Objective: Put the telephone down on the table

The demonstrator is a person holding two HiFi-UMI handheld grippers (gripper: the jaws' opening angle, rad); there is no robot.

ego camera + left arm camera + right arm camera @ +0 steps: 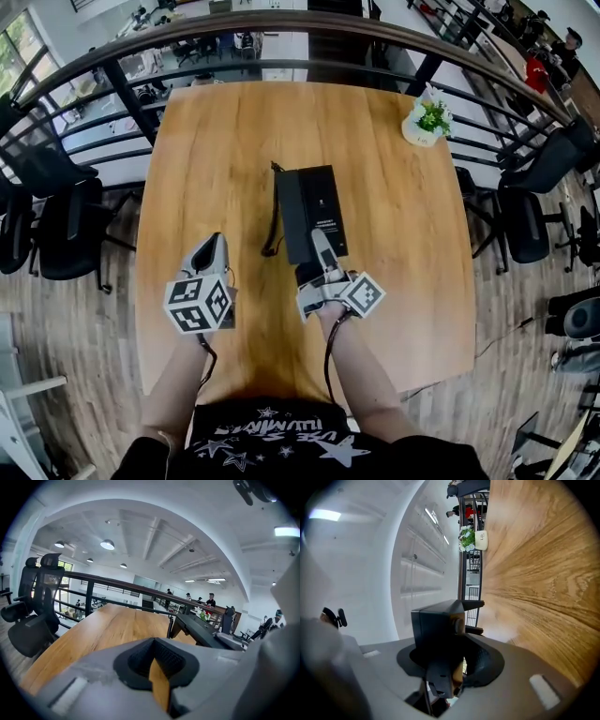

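The black telephone (309,211) lies lengthwise over the middle of the wooden table (225,141), its coiled cord (274,225) trailing along its left side. My right gripper (323,248) is shut on the telephone's near end. In the right gripper view the black body (438,630) fills the gap between the jaws. In the left gripper view the telephone (201,630) looks tilted, near end raised; whether its far end touches the wood I cannot tell. My left gripper (211,246) hovers over the table to the left of it, jaws together, holding nothing (157,667).
A small white pot with a green plant (427,120) stands at the table's far right corner. A black railing (281,28) curves round the far side. Black office chairs (56,225) stand left and right (539,197) of the table.
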